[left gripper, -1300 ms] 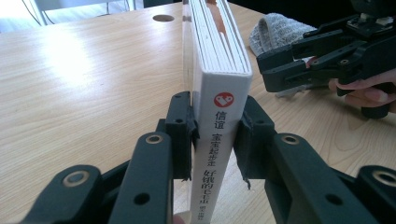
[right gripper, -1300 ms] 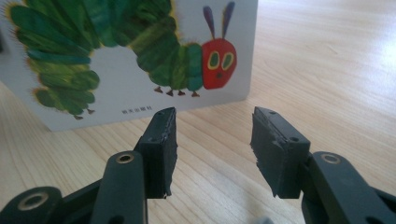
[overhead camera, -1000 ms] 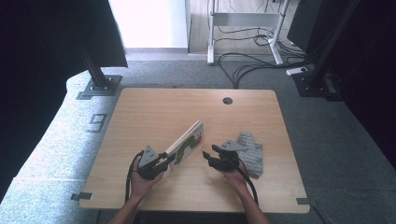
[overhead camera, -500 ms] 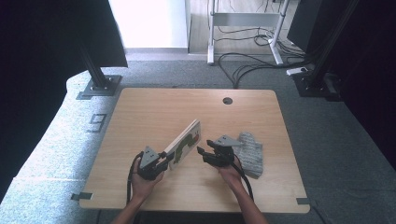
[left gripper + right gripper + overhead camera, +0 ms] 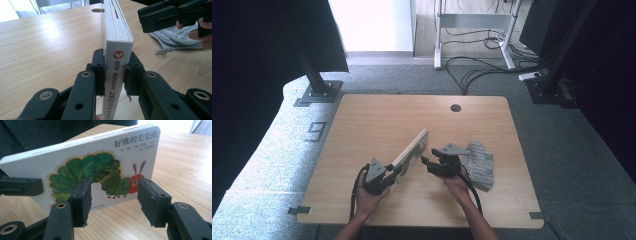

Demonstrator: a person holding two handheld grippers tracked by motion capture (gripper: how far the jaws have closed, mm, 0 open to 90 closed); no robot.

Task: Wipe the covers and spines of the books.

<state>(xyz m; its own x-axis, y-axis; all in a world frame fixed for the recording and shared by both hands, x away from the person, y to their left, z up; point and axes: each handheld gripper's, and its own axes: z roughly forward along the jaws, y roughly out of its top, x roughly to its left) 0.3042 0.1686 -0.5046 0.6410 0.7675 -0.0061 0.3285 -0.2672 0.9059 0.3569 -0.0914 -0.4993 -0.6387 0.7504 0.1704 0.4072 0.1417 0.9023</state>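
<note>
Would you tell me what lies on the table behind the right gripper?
A grey knitted cloth lies flat on the table just beyond the right gripper, on the side away from the book. The hand and gripper cover its near edge, so anything beneath there is hidden.

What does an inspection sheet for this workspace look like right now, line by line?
Surface: wooden table, round grommet hole near the far edge.
Job's things: board book stands on edge, caterpillar cover facing the right tool.
Clutter: grey cloth beside the right hand.
Grippers: left tool clamps the book's spine; right tool open, short of the cover.
Cables: black cable trails from the left tool; more on the floor behind.
Surroundings: grey carpet, metal stand.
</note>
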